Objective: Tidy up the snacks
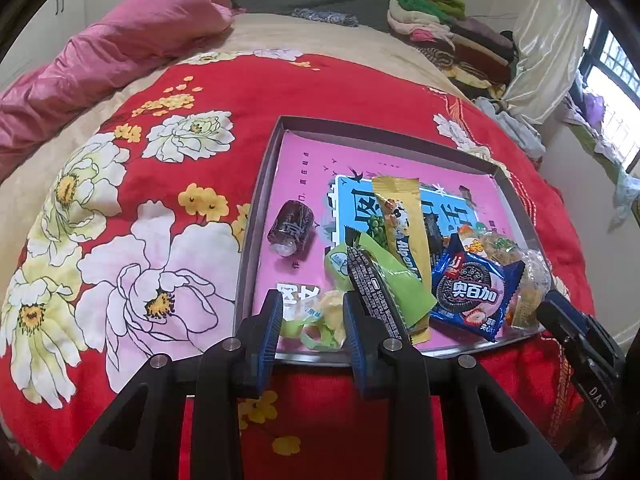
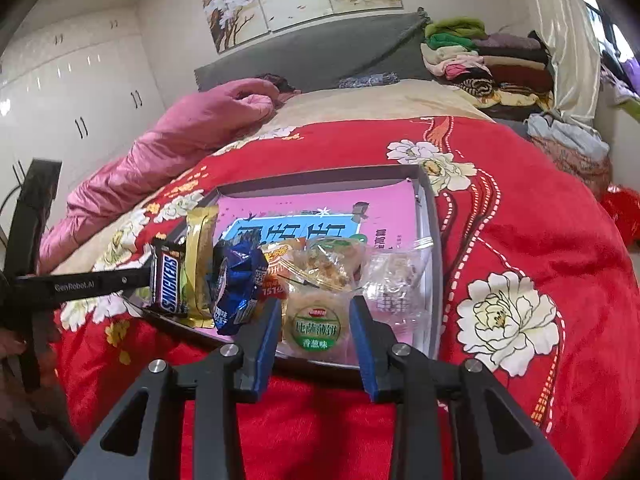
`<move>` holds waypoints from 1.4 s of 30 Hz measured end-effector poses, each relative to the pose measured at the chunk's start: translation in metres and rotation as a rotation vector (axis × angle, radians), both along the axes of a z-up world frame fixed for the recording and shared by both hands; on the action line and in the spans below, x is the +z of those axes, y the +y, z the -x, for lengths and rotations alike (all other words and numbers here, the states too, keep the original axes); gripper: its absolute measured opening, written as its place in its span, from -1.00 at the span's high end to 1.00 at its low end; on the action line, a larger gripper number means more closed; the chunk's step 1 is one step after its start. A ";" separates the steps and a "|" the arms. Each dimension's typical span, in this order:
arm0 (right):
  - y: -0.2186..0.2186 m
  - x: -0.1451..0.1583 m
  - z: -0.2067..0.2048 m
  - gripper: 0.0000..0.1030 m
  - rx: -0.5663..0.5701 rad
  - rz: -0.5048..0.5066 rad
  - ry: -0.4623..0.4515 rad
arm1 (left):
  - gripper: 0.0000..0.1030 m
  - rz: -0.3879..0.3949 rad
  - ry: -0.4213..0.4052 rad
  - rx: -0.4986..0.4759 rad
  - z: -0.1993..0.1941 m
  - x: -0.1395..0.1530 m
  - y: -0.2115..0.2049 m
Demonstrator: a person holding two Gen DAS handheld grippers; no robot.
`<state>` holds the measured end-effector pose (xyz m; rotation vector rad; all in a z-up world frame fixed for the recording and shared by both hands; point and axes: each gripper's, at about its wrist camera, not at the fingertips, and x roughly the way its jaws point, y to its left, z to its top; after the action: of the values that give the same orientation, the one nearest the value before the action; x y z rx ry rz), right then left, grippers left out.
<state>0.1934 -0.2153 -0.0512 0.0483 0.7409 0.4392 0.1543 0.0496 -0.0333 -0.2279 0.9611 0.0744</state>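
A shallow grey box point(image 1: 256, 200) with a pink printed bottom lies on the red flowered bedspread and holds several snacks: a dark wrapped candy point(image 1: 290, 226), a yellow Alpenliebe stick point(image 1: 402, 220), a Snickers bar point(image 1: 370, 288), a green wrapper point(image 1: 394, 276), a blue Oreo pack point(image 1: 474, 292) and clear biscuit packs point(image 1: 532, 276). My left gripper point(image 1: 312, 316) is open at the box's near edge, over a pale green-yellow candy point(image 1: 320, 316). My right gripper point(image 2: 316, 320) is open, its fingers either side of a round green-labelled cracker pack point(image 2: 318, 326). The Snickers bar point(image 2: 168, 280) and Oreo pack point(image 2: 236, 280) lie to its left.
A pink quilt point(image 1: 120, 44) lies bunched at the far left of the bed. A grey headboard point(image 2: 312, 48) and a pile of folded clothes point(image 2: 480, 60) stand behind. White wardrobes point(image 2: 60, 100) line the left wall. The other gripper's arm point(image 2: 80, 286) reaches in from the left.
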 end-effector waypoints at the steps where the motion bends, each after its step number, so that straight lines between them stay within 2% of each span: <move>1: -0.002 0.001 0.000 0.30 -0.005 -0.006 0.000 | 0.38 -0.003 -0.002 0.001 0.001 0.001 0.000; 4: -0.007 0.004 0.000 0.27 -0.018 -0.025 -0.001 | 0.36 -0.002 -0.006 -0.001 0.003 0.003 0.000; 6: -0.011 0.006 0.002 0.15 -0.034 -0.039 -0.005 | 0.26 -0.004 -0.006 -0.004 0.005 0.005 -0.001; 8: -0.014 0.010 0.004 0.06 -0.048 -0.060 -0.016 | 0.05 -0.014 -0.008 -0.007 0.006 0.008 -0.003; 13: -0.019 0.019 0.012 -0.02 -0.066 -0.072 -0.052 | -0.14 -0.024 -0.021 -0.016 0.013 0.016 -0.007; 19: -0.017 0.038 0.031 -0.19 -0.087 -0.039 -0.151 | -0.40 -0.046 -0.057 -0.025 0.031 0.029 -0.012; 20: -0.013 0.043 0.037 -0.27 -0.077 -0.026 -0.169 | -0.46 -0.044 -0.066 -0.024 0.037 0.032 -0.014; 23: 0.000 0.052 0.054 -0.41 -0.047 0.010 -0.216 | -0.48 -0.030 -0.071 -0.042 0.051 0.035 -0.020; 28: 0.023 0.059 0.078 -0.45 0.019 0.069 -0.245 | -0.49 -0.037 -0.076 -0.049 0.067 0.039 -0.028; 32: 0.025 0.059 0.091 -0.57 0.021 0.072 -0.226 | -0.50 -0.041 -0.086 -0.043 0.081 0.040 -0.032; 36: 0.020 0.056 0.097 -0.71 -0.008 0.054 -0.167 | -0.50 -0.054 -0.078 -0.034 0.095 0.036 -0.037; 42: 0.013 0.045 0.104 -0.71 -0.060 0.054 -0.048 | -0.50 -0.060 -0.029 -0.052 0.108 0.024 -0.048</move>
<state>0.0896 -0.2018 -0.0060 0.0090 0.7020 0.3614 0.0466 0.0015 -0.0091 -0.1483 0.9340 0.0525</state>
